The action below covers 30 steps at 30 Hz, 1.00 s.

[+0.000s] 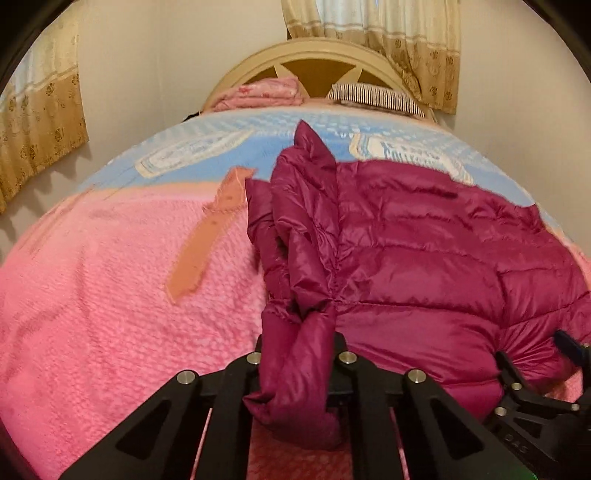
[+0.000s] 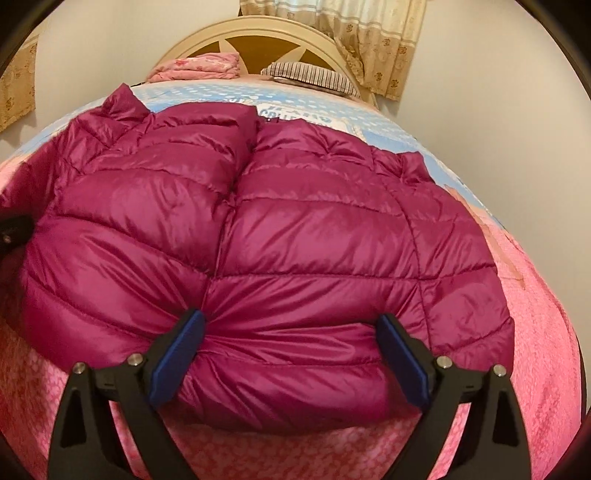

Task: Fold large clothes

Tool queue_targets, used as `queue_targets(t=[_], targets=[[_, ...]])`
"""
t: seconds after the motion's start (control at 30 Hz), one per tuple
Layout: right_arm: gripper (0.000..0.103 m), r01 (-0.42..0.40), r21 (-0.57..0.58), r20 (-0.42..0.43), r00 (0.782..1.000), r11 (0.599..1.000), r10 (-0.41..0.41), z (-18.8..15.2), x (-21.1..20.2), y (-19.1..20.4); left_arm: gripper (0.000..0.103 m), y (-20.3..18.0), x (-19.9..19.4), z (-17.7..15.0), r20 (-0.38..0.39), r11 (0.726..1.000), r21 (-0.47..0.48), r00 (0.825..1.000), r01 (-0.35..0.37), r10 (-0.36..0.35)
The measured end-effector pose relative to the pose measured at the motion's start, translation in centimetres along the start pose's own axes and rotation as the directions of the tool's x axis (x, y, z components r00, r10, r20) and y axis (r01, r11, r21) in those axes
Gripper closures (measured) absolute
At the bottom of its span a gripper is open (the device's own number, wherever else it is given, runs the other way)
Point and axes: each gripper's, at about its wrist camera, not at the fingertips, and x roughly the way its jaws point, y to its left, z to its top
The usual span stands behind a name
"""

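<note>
Magenta quilted jacket [image 2: 258,229] lies on bed [image 1: 92,314], near edge. Left gripper [image 1: 299,350] clamped on sleeve; right gripper [image 2: 291,354] jaws apart, straddling hem.

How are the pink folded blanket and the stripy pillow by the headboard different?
The pink folded blanket is plain pink with a faint pattern and sits left; the stripy pillow has dark and pale stripes and sits right, flatter. Both lie at the headboard.
</note>
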Motion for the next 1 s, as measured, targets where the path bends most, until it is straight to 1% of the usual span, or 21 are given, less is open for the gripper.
queue_targets(t=[0.07, 0.17, 0.27, 0.3, 0.33, 0.4, 0.47, 0.53, 0.6, 0.67, 0.7, 0.77, 0.83, 0.93, 1.0], targets=[[0.007, 0.0, 0.003, 0.005, 1.0, 1.0, 0.0, -0.1, 0.0, 0.2, 0.095, 0.8, -1.2, 0.1, 0.015, 1.0, -0.01, 1.0, 0.005, -0.005], [0.007, -0.025, -0.008, 0.012, 1.0, 1.0, 0.025, -0.4, 0.0, 0.8, 0.096, 2.2, -3.0, 0.4, 0.048, 1.0, -0.022, 0.999, -0.017, 0.018], [0.007, -0.053, -0.069, 0.031, 0.998, 0.996, 0.055, -0.5, 0.1, 2.1, 0.096, 4.1, -4.4, 1.1, 0.064, 0.998, -0.036, 0.997, -0.048, 0.051], [0.007, -0.08, -0.081, 0.035, 0.996, 0.993, 0.083, -0.4, -0.1, 2.1, 0.096, 4.5, -4.6, 1.3, 0.069, 0.998, -0.035, 0.996, -0.059, 0.061], [0.007, -0.112, -0.082, 0.036, 0.993, 0.99, 0.116, -0.3, -0.2, 1.5, 0.096, 4.6, -5.0, 1.7, 0.075, 0.997, -0.023, 0.995, -0.07, 0.071], [0.009, -0.173, -0.072, 0.038, 0.984, 0.982, 0.176, -0.2, -0.9, -0.1, 0.096, 4.6, -5.8, 2.5, 0.097, 0.998, -0.009, 0.993, -0.065, 0.065], [0.009, -0.186, -0.038, 0.065, 0.98, 0.982, 0.188, -0.2, -1.9, -2.2, 0.096, 3.6, -6.8, 3.4, 0.132, 0.997, 0.029, 0.989, -0.068, 0.063], [0.009, -0.171, 0.0, 0.078, 0.982, 0.985, 0.171, -0.2, -2.5, -4.8, 0.096, 1.5, -8.0, 4.3, 0.185, 0.994, 0.082, 0.981, -0.074, 0.057], [0.009, -0.149, 0.063, 0.087, 0.986, 0.987, 0.143, -0.1, -2.9, -8.2, 0.096, -1.7, -9.1, 5.2, 0.243, 0.984, 0.155, 0.969, -0.087, 0.047], [0.008, -0.094, 0.11, 0.08, 0.993, 0.99, 0.085, -0.4, -2.8, -11.8, 0.096, -4.7, -9.8, 6.1, 0.283, 0.973, 0.217, 0.959, -0.075, 0.01], [0.008, -0.068, 0.122, 0.074, 0.996, 0.99, 0.059, -0.5, -2.7, -13.0, 0.096, -6.6, -10.1, 6.3, 0.301, 0.965, 0.254, 0.954, -0.071, -0.009], [0.008, -0.004, 0.16, 0.053, 0.999, 0.987, -0.005, -1.1, -2.1, -16.6, 0.096, -9.9, -10.3, 6.5, 0.323, 0.947, 0.316, 0.945, -0.06, -0.048], [0.008, 0.043, 0.204, 0.022, 0.999, 0.978, -0.048, -1.7, -1.5, -19.4, 0.096, -13.7, -10.0, 6.3, 0.331, 0.922, 0.385, 0.94, -0.052, -0.086], [0.008, 0.121, 0.255, -0.021, 0.993, 0.959, -0.119, -3.1, -1.6, -23.4, 0.096, -18.5, -8.5, 5.6, 0.312, 0.883, 0.468, 0.941, -0.032, -0.131], [0.008, 0.157, 0.287, -0.048, 0.988, 0.945, -0.149, -4.0, -1.3, -25.8, 0.096, -21.3, -7.2, 4.8, 0.294, 0.858, 0.514, 0.945, -0.028, -0.146]])
